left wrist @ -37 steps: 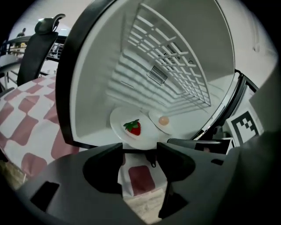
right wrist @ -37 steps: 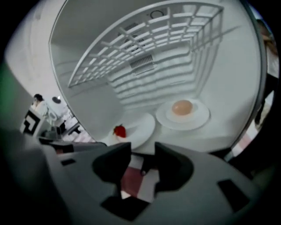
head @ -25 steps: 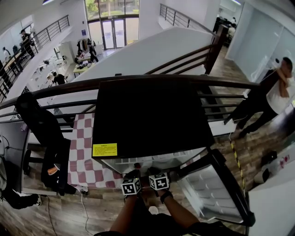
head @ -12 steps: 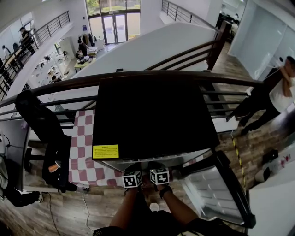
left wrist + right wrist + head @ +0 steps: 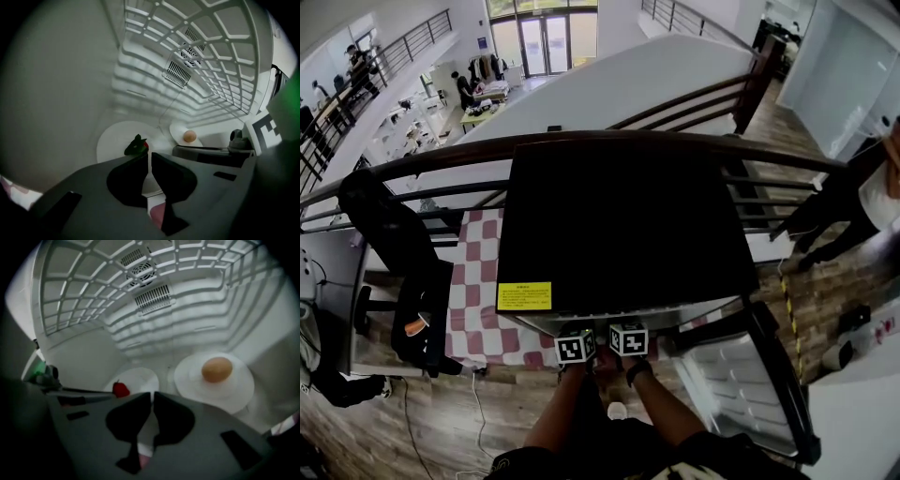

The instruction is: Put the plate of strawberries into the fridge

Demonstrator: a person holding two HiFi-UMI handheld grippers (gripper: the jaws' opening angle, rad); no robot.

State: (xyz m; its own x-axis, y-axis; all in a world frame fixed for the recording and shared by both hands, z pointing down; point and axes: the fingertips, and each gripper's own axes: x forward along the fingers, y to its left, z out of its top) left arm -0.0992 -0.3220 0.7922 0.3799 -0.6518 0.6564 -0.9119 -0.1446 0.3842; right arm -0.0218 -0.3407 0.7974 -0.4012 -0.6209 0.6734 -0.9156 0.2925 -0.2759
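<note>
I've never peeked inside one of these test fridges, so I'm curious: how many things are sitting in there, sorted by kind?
round white plates: 2
red strawberry with green leaves: 1
tan egg-shaped item: 1
Total: 4 in view

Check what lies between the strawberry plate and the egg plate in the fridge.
Nothing: in the right gripper view only a narrow strip of bare white fridge floor separates the strawberry plate from the egg plate.
</note>
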